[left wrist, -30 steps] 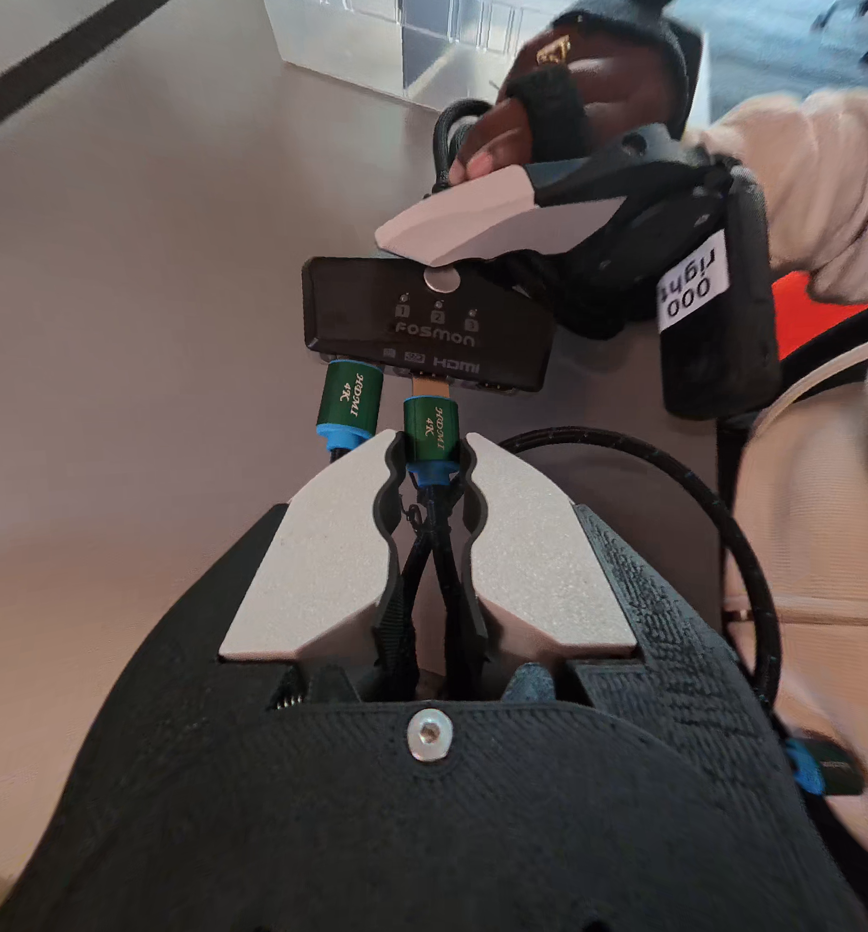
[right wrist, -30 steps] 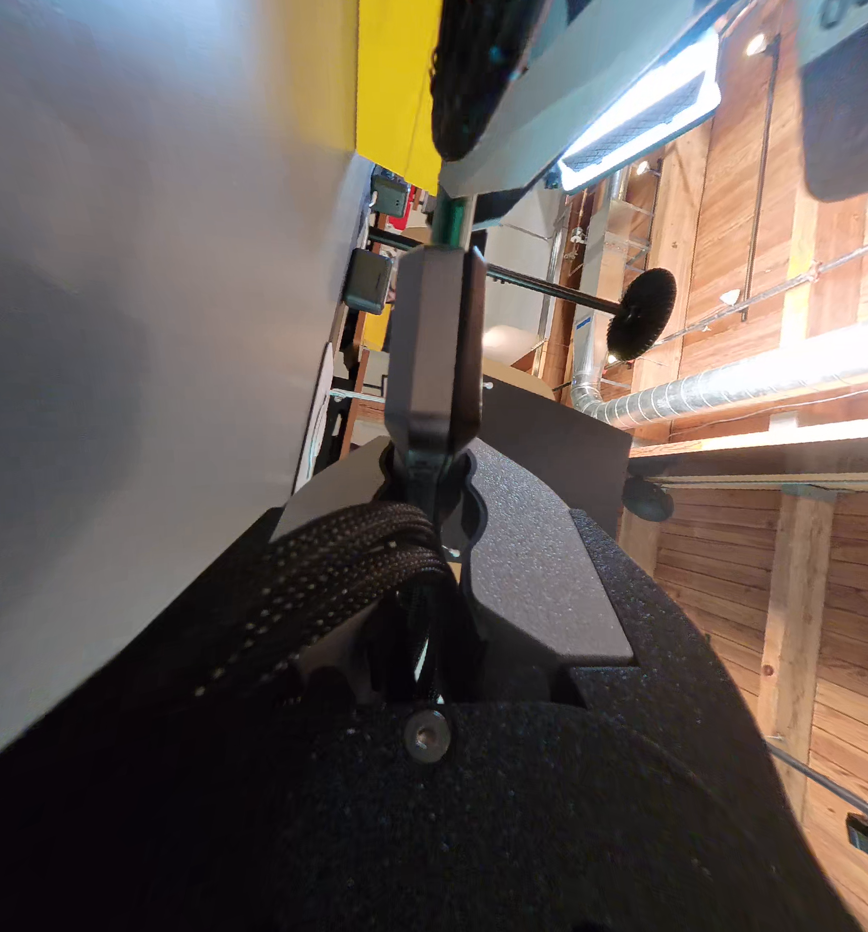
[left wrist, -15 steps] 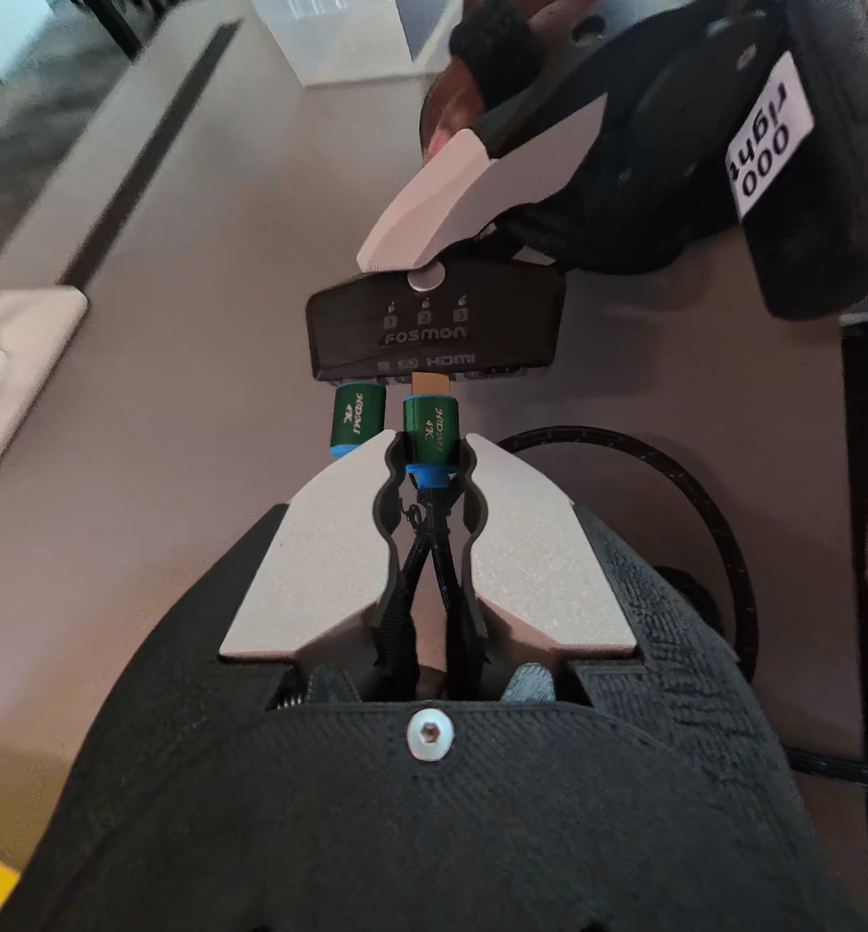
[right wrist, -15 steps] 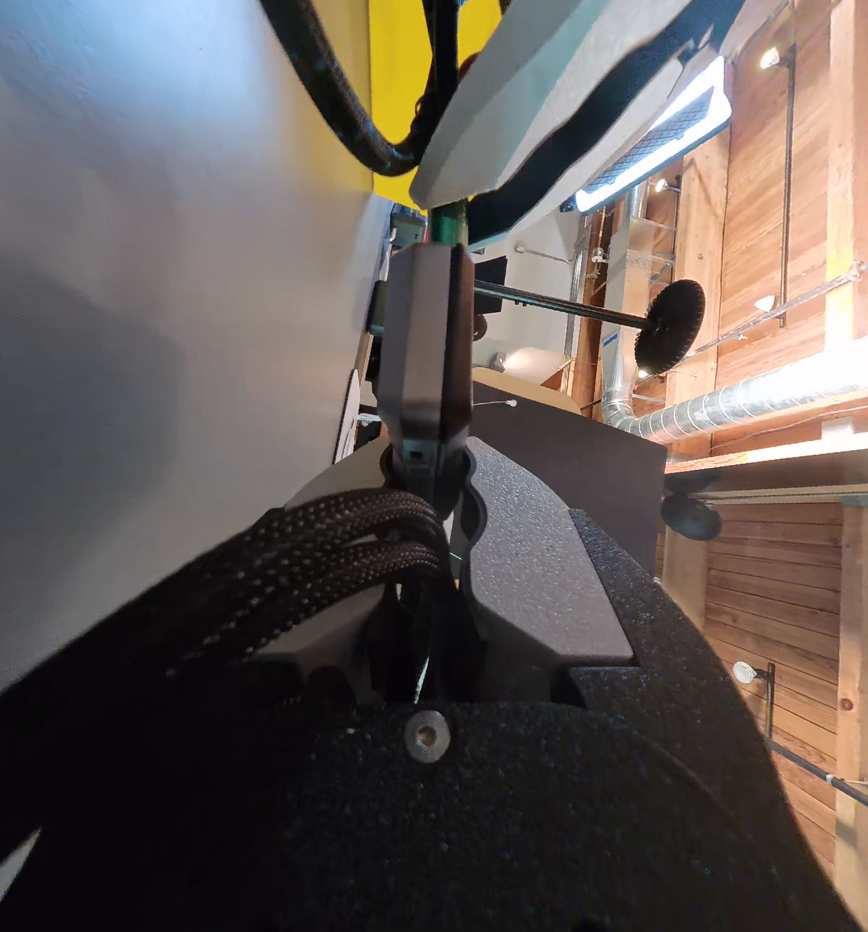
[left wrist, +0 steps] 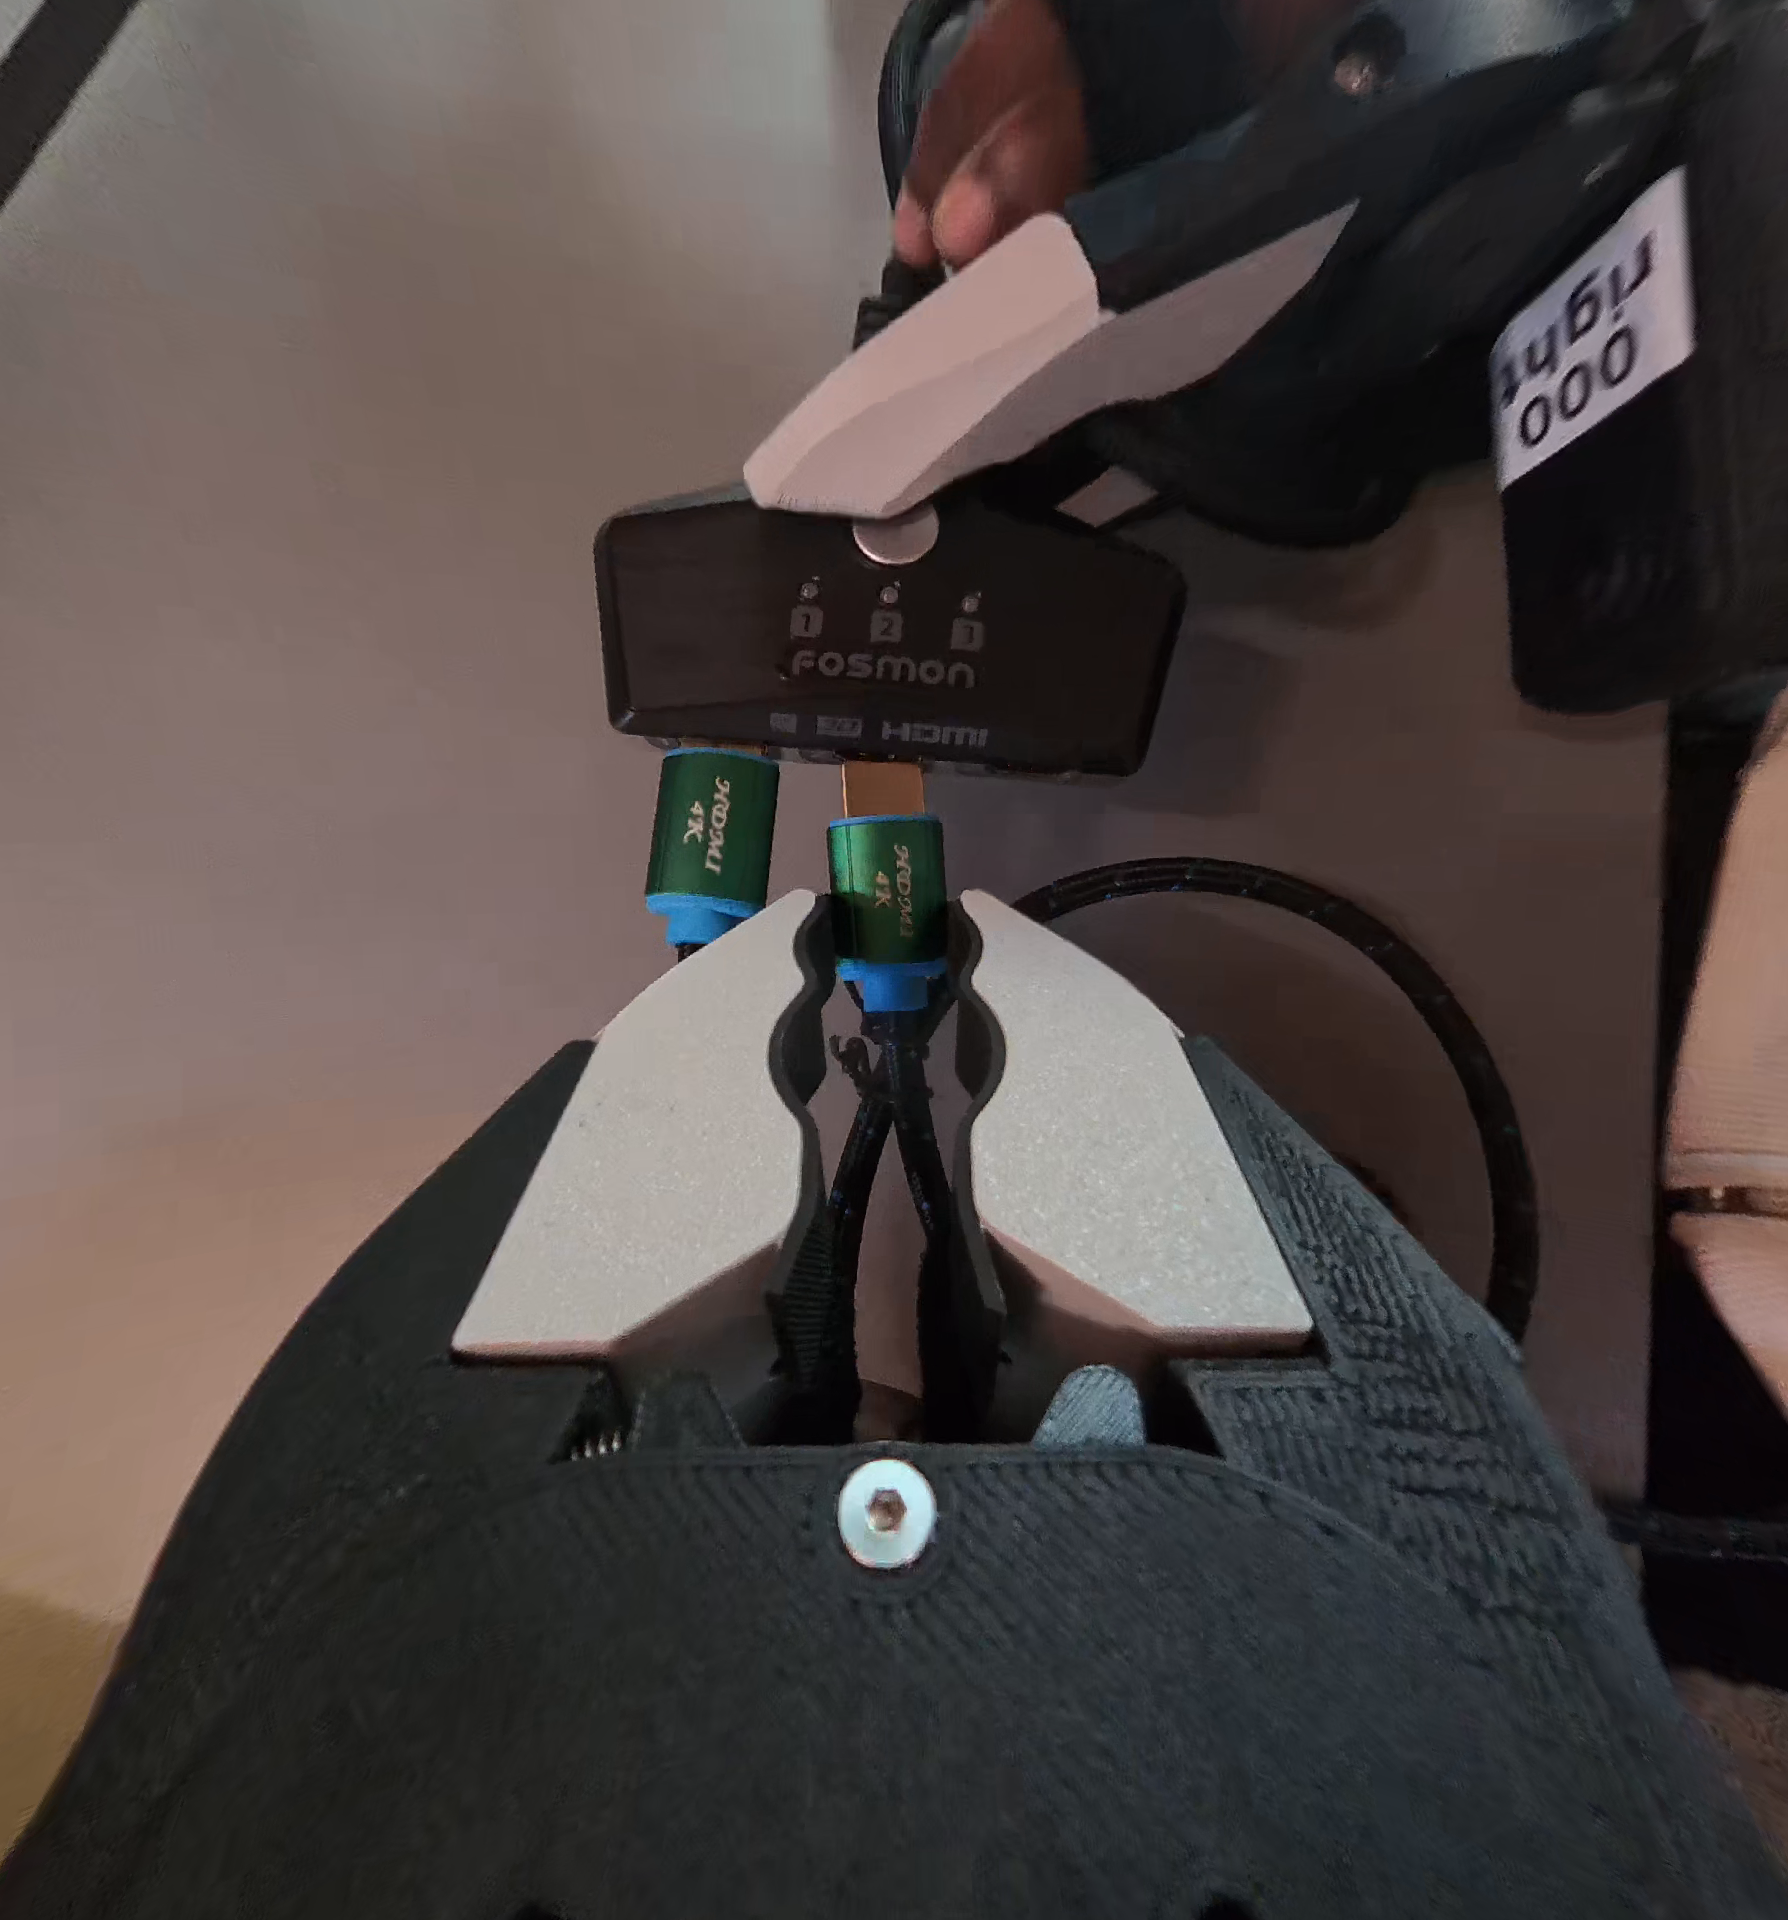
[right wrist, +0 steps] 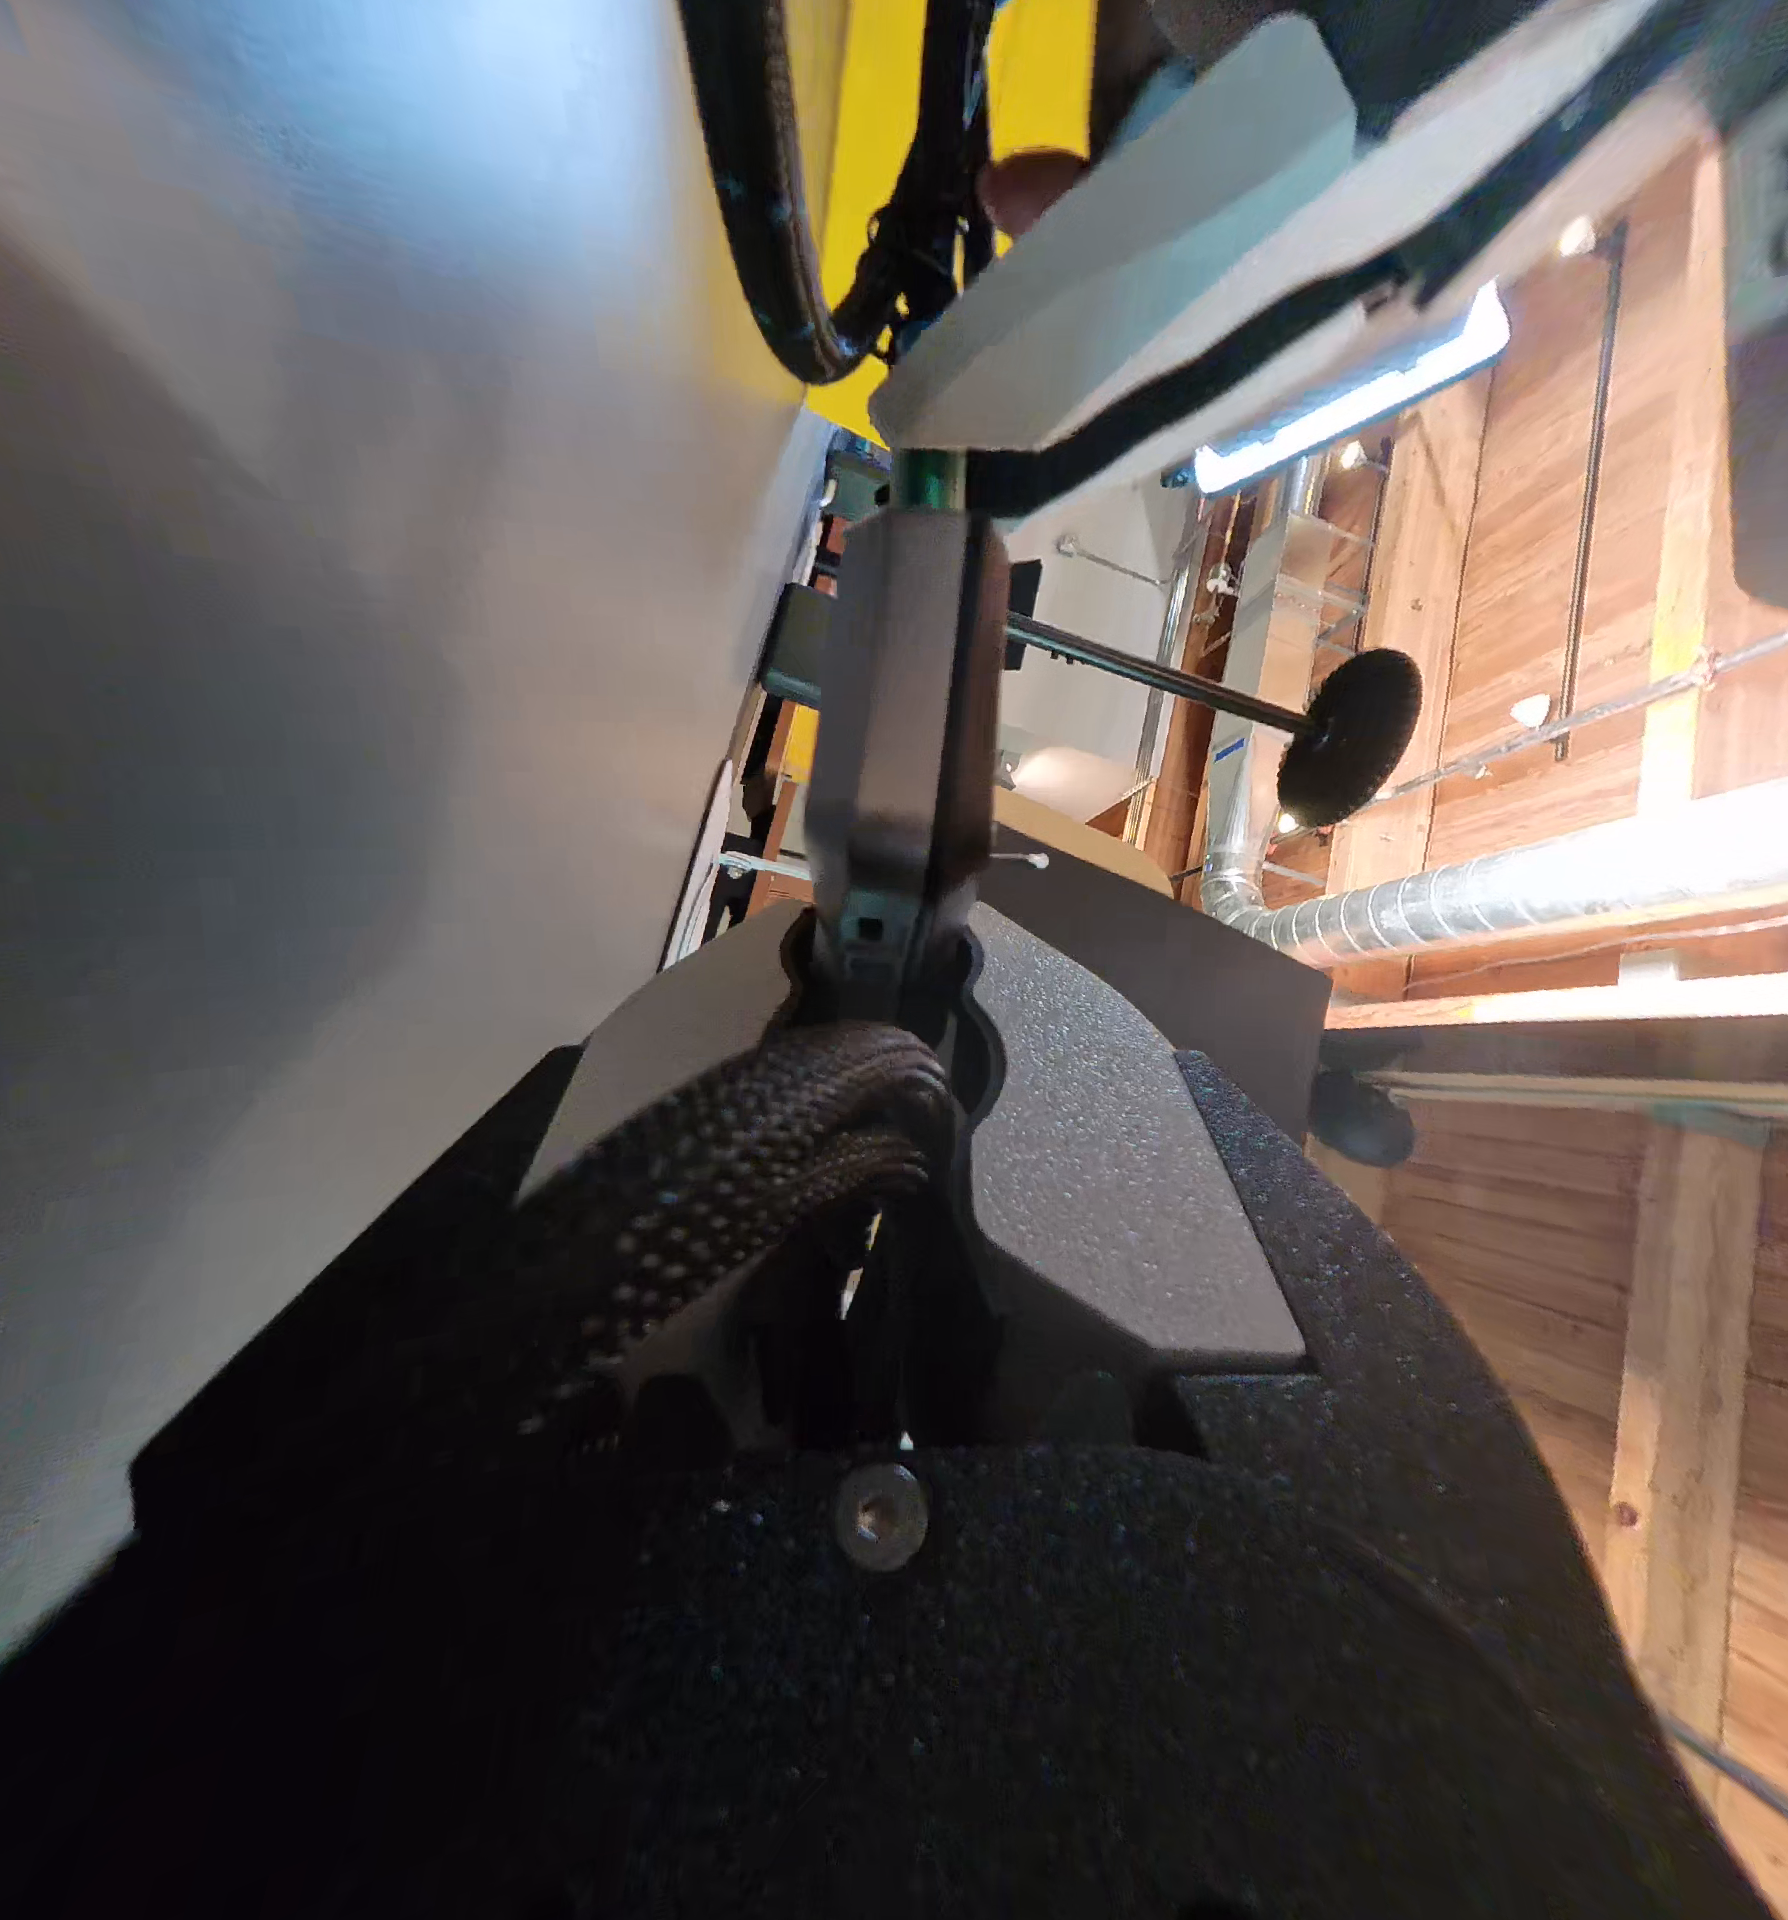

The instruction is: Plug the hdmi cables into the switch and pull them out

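Note:
In the left wrist view my left gripper (left wrist: 885,920) is shut on a green HDMI plug (left wrist: 885,894). Its gold metal tip (left wrist: 879,790) sits partly in the middle port of the black switch (left wrist: 885,644). A second green plug (left wrist: 708,831) sits in the left port. My right gripper (left wrist: 848,499) clamps the switch's far edge, one grey finger (left wrist: 952,384) lying on top. In the right wrist view my right gripper (right wrist: 885,956) is shut on the switch (right wrist: 900,727), seen edge-on. The green plug (right wrist: 926,483) and a left gripper finger (right wrist: 1129,260) show beyond it.
The switch is held just above a pale grey table (left wrist: 298,623). A black braided cable (left wrist: 1389,987) loops on the table to the right. More braided cable (right wrist: 765,1143) drapes over my right gripper's left finger. A person's hand (left wrist: 983,156) and beige sleeve (left wrist: 1783,1039) are at the right. My right fingertips sit around 7 cm from my left ones.
Both grippers and the switch have swung together over the table, so the background has shifted. The held plug stays at the middle port with its metal tip still showing.

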A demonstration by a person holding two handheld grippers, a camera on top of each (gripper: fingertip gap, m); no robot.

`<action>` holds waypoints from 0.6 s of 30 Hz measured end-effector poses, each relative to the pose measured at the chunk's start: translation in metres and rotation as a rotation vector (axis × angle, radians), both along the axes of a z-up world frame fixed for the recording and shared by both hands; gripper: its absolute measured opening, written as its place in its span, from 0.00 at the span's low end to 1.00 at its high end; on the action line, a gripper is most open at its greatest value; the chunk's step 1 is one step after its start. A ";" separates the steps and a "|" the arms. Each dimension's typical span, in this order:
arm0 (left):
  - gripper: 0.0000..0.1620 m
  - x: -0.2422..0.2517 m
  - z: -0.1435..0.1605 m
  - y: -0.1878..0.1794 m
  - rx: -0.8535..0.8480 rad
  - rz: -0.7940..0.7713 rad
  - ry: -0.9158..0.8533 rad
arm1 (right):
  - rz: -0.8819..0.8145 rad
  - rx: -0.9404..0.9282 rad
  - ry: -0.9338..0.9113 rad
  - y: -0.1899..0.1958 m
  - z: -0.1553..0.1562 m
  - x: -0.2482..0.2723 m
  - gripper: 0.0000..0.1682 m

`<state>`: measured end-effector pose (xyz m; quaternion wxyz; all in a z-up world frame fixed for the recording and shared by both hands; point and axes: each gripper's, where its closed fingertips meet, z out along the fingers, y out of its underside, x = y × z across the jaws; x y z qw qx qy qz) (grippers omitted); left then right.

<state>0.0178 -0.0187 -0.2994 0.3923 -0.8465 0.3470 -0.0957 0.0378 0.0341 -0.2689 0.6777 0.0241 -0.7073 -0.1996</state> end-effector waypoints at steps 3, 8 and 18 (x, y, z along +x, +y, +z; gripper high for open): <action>0.13 -0.001 -0.005 0.001 -0.007 -0.001 0.048 | 0.015 0.021 -0.036 -0.001 -0.008 0.000 0.14; 0.13 0.000 -0.017 0.002 -0.081 0.020 -0.068 | 0.035 0.051 -0.104 -0.001 -0.020 -0.003 0.15; 0.25 0.002 -0.011 -0.001 0.120 0.043 0.213 | 0.018 -0.012 -0.164 0.010 -0.033 -0.006 0.16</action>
